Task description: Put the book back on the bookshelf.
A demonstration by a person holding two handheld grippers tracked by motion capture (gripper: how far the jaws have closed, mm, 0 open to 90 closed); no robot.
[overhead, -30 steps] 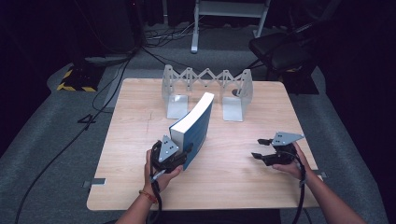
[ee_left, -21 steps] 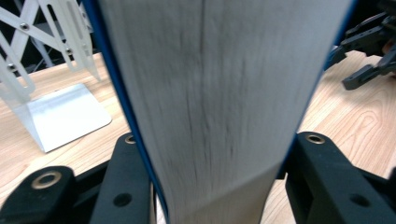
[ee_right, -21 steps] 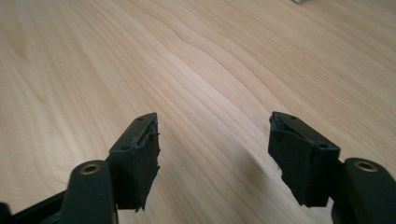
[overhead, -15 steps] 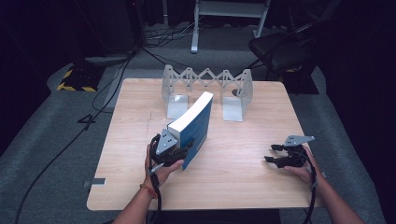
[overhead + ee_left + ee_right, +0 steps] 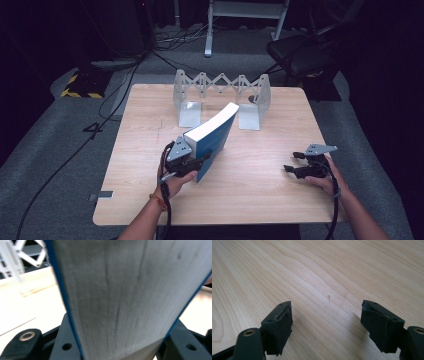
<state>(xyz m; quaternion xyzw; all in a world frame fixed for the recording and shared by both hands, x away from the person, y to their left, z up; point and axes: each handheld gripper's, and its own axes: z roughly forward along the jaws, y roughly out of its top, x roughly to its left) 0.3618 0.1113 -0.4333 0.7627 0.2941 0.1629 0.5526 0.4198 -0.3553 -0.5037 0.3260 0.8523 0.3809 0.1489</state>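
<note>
Jaws of the left gripper (image 5: 199,161) are clamped on the near end of the book (image 5: 212,136), one pad on each blue cover; in the left gripper view the page block (image 5: 130,297) runs up between both jaws with a blue cover edge on each side. Book is tilted, its long axis running from the gripper up and away toward the far right, white page edge facing up-left, far end raised toward the bookend rack (image 5: 222,95). Its low near corner sits at or just above the table (image 5: 260,200); cannot tell if it touches. It sits left of table centre, near the rack's left plate but apart from it. Left hand (image 5: 175,182) holds the gripper from below and behind, forearm coming in from the bottom edge, a band on the wrist, cable looping at the gripper's left. Right gripper (image 5: 292,162): jaws have just been opening and stand wide, nothing between them; the right gripper view shows bare wood between the two black pads (image 5: 279,325). It hangs low over the right side of the table, pointing left toward the book but well apart from it, with the right hand (image 5: 322,180) behind it and the grey plate on top. Rack stands upright at the far edge, a zigzag lattice joining two metal bookends. Between book and rack is bare table. Beyond the table: a dark chair (image 5: 300,52) far right, and cables on the grey floor (image 5: 60,150).
</note>
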